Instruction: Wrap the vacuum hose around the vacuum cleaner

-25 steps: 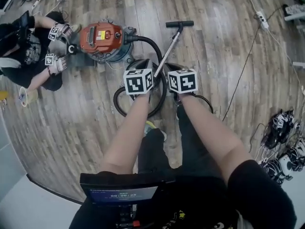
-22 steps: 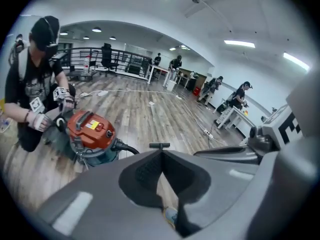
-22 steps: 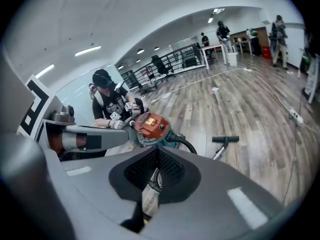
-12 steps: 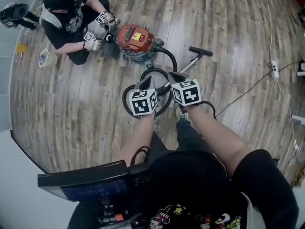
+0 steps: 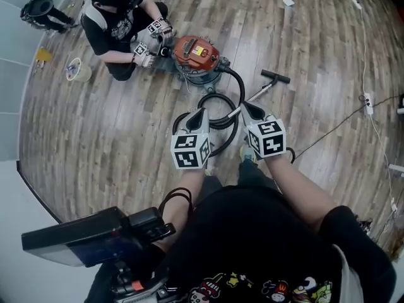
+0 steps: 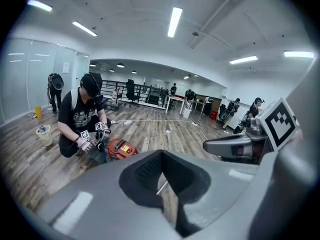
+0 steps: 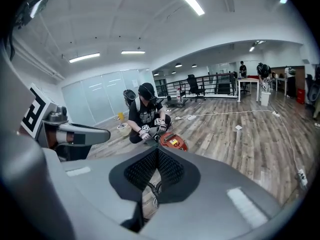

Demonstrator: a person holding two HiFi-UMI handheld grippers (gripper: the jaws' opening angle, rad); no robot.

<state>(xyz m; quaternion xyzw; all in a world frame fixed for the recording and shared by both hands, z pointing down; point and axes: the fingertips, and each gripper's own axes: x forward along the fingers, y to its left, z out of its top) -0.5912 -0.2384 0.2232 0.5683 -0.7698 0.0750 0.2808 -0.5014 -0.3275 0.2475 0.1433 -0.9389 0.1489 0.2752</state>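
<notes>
The red vacuum cleaner (image 5: 199,52) stands on the wooden floor, and a crouching person (image 5: 117,14) has both gloved hands on its far end. Its black hose (image 5: 235,87) curls from the body into a loop on the floor, ending in a metal wand with a black handle (image 5: 276,76). My left gripper (image 5: 197,115) and right gripper (image 5: 249,109) hang side by side over that loop, both shut with nothing between the jaws. The left gripper view shows the vacuum cleaner (image 6: 121,148) past my left gripper (image 6: 162,151). In the right gripper view the vacuum cleaner (image 7: 173,142) lies beyond my right gripper (image 7: 157,148).
A thin cable (image 5: 328,128) runs across the floor on the right to a power strip (image 5: 369,98). A tape roll (image 5: 78,71) lies left of the crouching person. A dark screen device (image 5: 82,238) sits at my lower left. Desks and chairs fill the far room.
The head view has drawn back and swung, so the vacuum and the crouching person sit farther up. Both grippers stay side by side over the hose loop.
</notes>
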